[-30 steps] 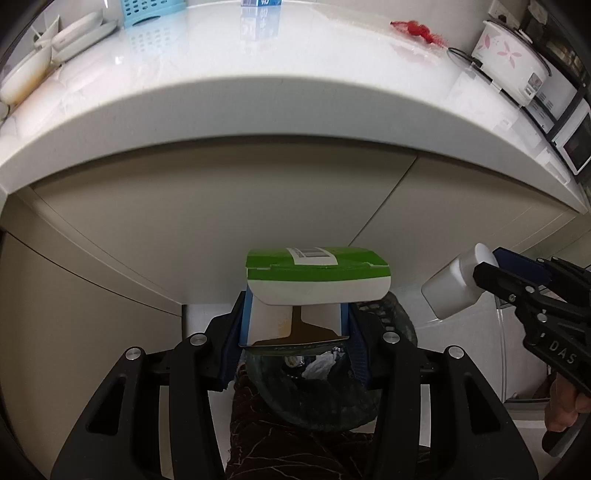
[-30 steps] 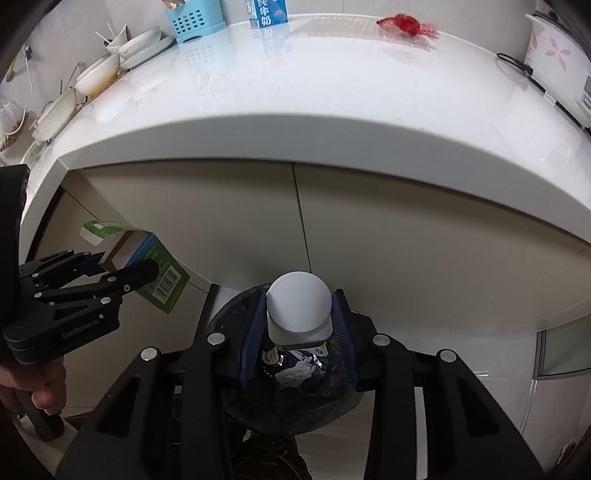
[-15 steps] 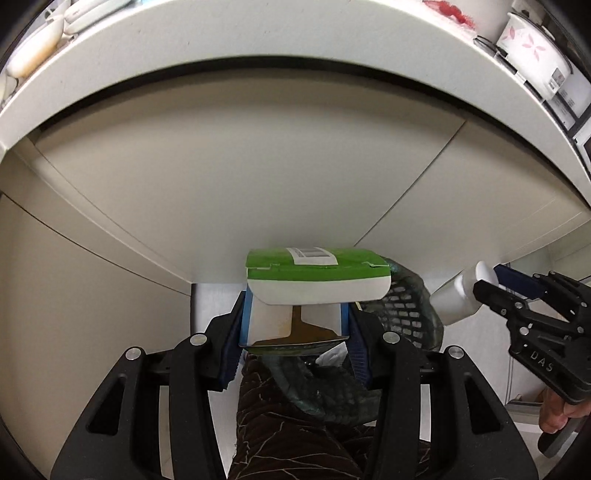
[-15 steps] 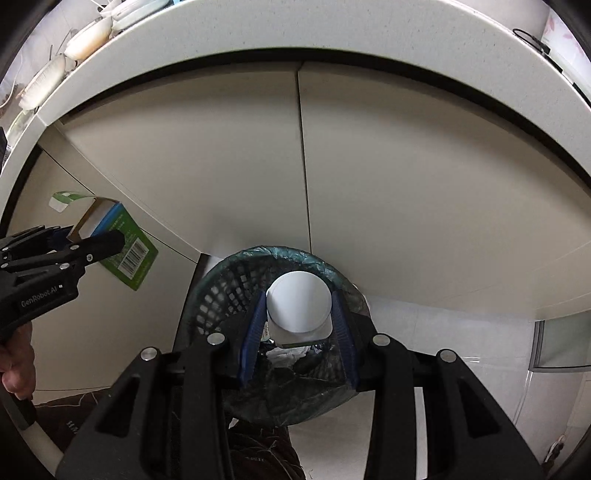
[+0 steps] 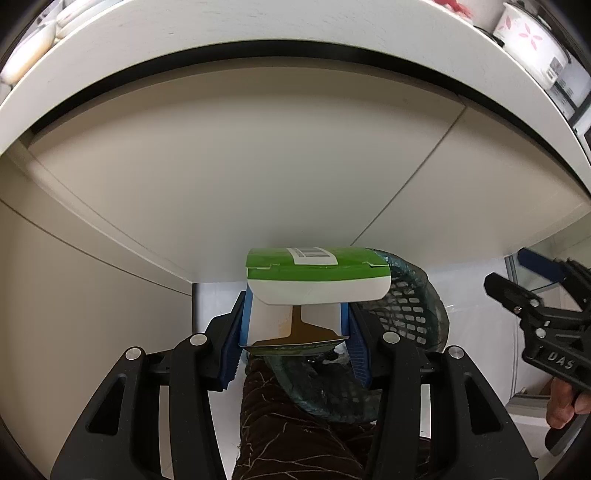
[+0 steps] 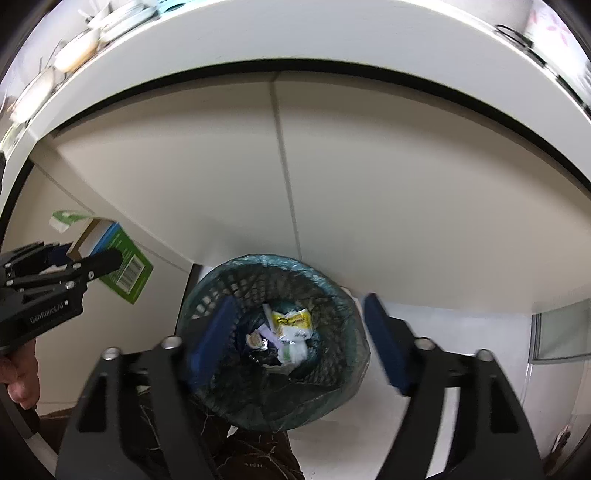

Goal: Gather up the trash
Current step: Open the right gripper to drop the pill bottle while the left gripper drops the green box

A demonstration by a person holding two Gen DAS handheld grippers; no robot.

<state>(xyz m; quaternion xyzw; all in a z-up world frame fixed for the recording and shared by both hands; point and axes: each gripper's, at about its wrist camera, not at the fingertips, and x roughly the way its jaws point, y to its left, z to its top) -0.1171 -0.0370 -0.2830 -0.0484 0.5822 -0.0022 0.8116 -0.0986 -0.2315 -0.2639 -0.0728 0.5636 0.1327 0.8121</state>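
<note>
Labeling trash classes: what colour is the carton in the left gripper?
Green and white carton, barcode label on top; clearest in left wrist view.

Lower centre of the right wrist view, the mesh trash basket (image 6: 343, 295) gapes unobstructed between parted blue pads (image 6: 212, 332) — cabinet doors (image 6: 406, 184) wall off everything above.

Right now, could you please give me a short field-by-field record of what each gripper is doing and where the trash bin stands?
left gripper: shut on the green carton, held near the bin's rim
right gripper: open, empty, above the bin's mouth
trash bin: dark mesh basket with a bag liner, on the floor in front of the cabinet doors
bin contents: a yellow wrapper and pale scraps
countertop: white, above the cabinets
</note>
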